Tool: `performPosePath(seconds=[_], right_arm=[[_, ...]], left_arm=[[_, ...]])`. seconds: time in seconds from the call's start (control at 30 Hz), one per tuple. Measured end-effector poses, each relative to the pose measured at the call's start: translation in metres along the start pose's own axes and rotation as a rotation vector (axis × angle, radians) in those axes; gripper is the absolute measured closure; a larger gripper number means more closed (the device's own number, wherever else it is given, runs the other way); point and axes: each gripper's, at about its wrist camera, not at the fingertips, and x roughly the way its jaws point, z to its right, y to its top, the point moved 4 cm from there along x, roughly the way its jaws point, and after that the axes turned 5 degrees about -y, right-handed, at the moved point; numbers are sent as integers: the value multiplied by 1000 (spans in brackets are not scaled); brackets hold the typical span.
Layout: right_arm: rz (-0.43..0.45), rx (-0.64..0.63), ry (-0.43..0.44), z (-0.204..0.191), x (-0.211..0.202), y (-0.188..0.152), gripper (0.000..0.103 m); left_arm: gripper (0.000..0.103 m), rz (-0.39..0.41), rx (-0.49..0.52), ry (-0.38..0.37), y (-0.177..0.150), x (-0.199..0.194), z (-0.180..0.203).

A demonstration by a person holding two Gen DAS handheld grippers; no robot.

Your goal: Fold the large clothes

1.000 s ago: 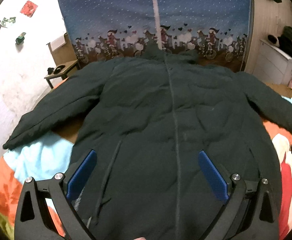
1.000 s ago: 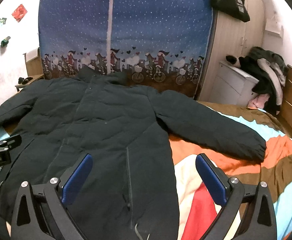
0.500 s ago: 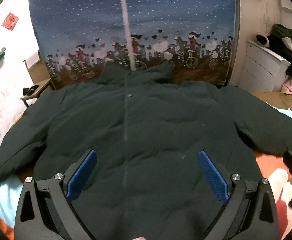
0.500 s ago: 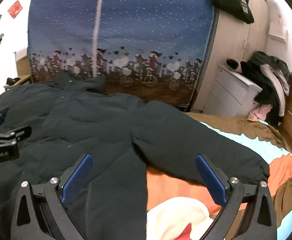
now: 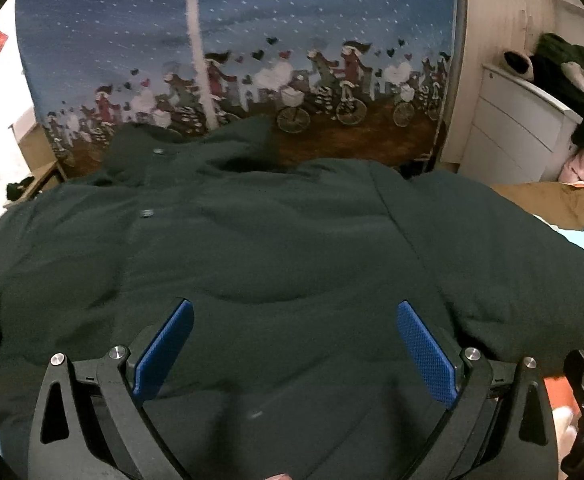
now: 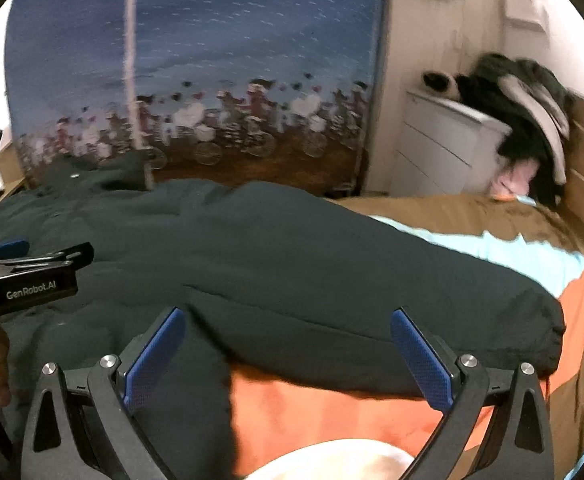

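We see the left gripper [image 5: 292, 354], fingers spread wide and empty, poised over the chest of a dark green padded coat [image 5: 275, 248] lying flat, front up, snaps visible ahead-left. Our right gripper [image 6: 287, 360], likewise spread, has the coat's outstretched sleeve [image 6: 372, 292] crossing just ahead on the striped bedspread [image 6: 492, 248].

Right claw [image 6: 287, 354] gapes above the dark coat's sleeve [image 6: 372, 280].
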Motion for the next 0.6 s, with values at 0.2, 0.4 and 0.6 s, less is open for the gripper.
performPosePath(seconds=[0.2,0.4,0.6], right_arm=[[-63,68,-74,46,29,-15,0],[-97,149,-126,88,38,-30,0],[-133,278,-171,136,41,-46,0]], left_arm=[[4,-23,20,5,8,34,22],[4,-59,33,-1,4,58,32],[3,-68,44,-12,3,71,34]])
